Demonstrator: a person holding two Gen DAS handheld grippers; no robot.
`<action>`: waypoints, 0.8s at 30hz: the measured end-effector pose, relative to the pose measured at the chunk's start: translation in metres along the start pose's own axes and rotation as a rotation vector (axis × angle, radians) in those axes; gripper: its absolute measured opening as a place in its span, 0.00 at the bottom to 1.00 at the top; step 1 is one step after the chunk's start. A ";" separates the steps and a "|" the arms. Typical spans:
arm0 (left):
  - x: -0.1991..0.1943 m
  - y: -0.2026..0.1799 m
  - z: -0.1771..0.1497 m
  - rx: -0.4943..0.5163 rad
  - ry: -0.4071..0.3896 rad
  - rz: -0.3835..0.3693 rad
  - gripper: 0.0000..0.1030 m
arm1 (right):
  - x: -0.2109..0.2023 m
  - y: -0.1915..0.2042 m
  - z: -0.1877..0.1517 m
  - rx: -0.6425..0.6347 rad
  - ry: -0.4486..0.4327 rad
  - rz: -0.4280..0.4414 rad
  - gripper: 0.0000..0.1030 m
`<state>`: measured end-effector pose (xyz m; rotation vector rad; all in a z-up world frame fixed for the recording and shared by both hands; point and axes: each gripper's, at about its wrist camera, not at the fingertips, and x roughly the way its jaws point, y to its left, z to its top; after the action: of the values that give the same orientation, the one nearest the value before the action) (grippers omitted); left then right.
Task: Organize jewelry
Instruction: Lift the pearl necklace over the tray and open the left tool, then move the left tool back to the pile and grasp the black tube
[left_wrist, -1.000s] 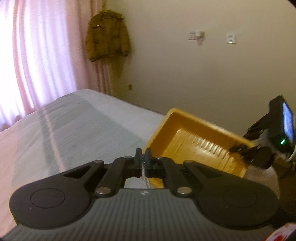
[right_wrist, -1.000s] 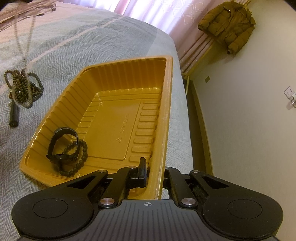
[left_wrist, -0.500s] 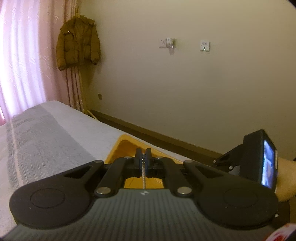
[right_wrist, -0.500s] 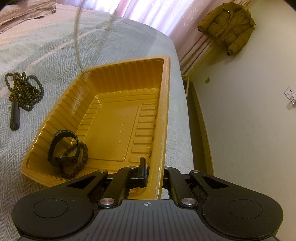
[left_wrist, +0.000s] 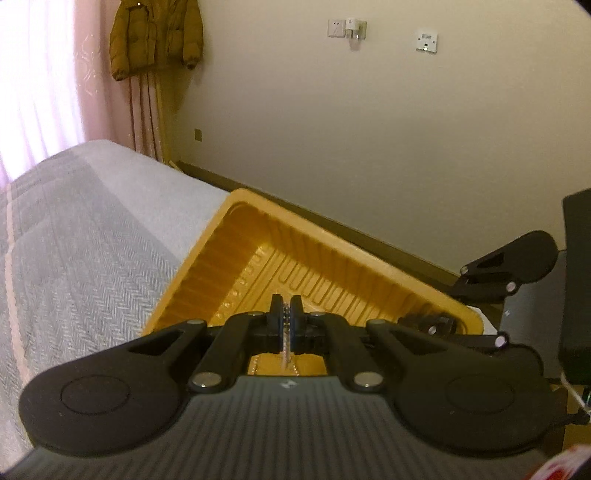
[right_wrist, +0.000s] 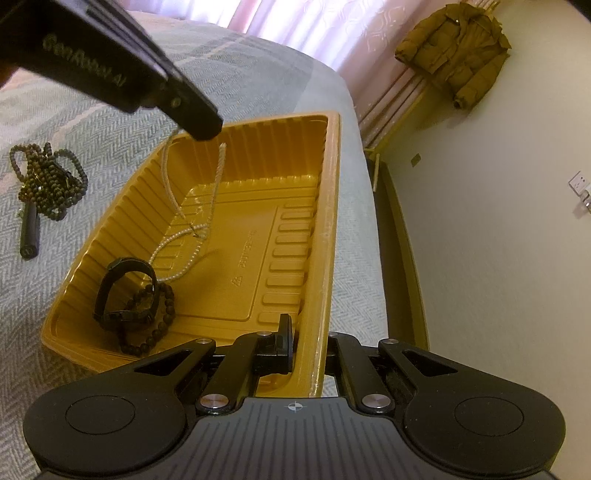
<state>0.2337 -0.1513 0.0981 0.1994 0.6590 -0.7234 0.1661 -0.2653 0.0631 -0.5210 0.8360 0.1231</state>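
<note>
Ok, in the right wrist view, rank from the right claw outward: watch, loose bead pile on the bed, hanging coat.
1. Watch: in the tray's near left corner.
2. Bead pile: on the bed, left of the tray.
3. Coat: hanging by the curtain, far upper right.

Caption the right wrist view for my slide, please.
Left gripper lowers a pearl necklace into the yellow tray while the right gripper clamps its rim.

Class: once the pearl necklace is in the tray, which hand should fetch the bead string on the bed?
Probably left. The left gripper only needs to drop the pearl necklace; the right gripper is clamping the tray rim. The bead string lies beyond the tray's far side.
</note>
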 end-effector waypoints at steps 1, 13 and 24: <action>0.000 0.000 -0.001 -0.001 0.001 0.000 0.02 | 0.000 0.000 0.000 0.000 0.000 0.000 0.04; -0.023 0.021 -0.009 -0.063 -0.030 0.036 0.35 | 0.000 0.002 0.001 0.000 -0.001 0.000 0.04; -0.079 0.092 -0.096 -0.239 -0.016 0.268 0.58 | -0.003 0.001 0.001 0.000 -0.008 0.002 0.04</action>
<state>0.2042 -0.0025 0.0671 0.0597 0.6823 -0.3845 0.1645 -0.2639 0.0650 -0.5190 0.8292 0.1267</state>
